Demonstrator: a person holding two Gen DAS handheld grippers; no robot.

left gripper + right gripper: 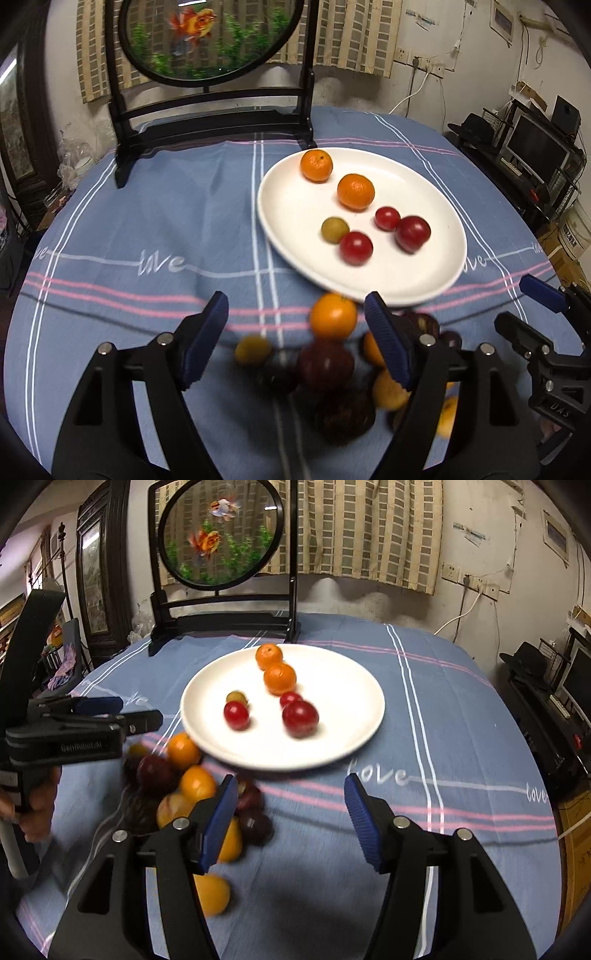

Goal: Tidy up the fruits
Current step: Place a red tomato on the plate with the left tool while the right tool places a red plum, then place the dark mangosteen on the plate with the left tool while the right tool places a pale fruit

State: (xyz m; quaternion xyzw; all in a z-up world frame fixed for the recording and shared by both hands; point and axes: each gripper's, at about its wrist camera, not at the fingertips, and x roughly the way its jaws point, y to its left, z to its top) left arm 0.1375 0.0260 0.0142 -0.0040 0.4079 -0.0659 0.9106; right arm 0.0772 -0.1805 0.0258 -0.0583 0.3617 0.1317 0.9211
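A white plate [295,206] [343,686] on the blue cloth holds two oranges [355,192] [279,679], three red plums [412,233] [300,718] and one greenish plum [334,229] [236,696]. A pile of loose fruit [332,354] [184,786], with oranges and dark plums, lies on the cloth in front of the plate. My left gripper [297,317] is open and empty above the pile, an orange [333,315] between its fingers' line. My right gripper [291,797] is open and empty, just right of the pile; it also shows in the left wrist view [532,306].
A black-framed round goldfish screen [210,40] [221,535] stands at the table's back. The blue tablecloth [147,221] [461,720] covers a round table. Shelves with a monitor [535,147] stand at the right. A hand [37,808] holds the left gripper [110,712].
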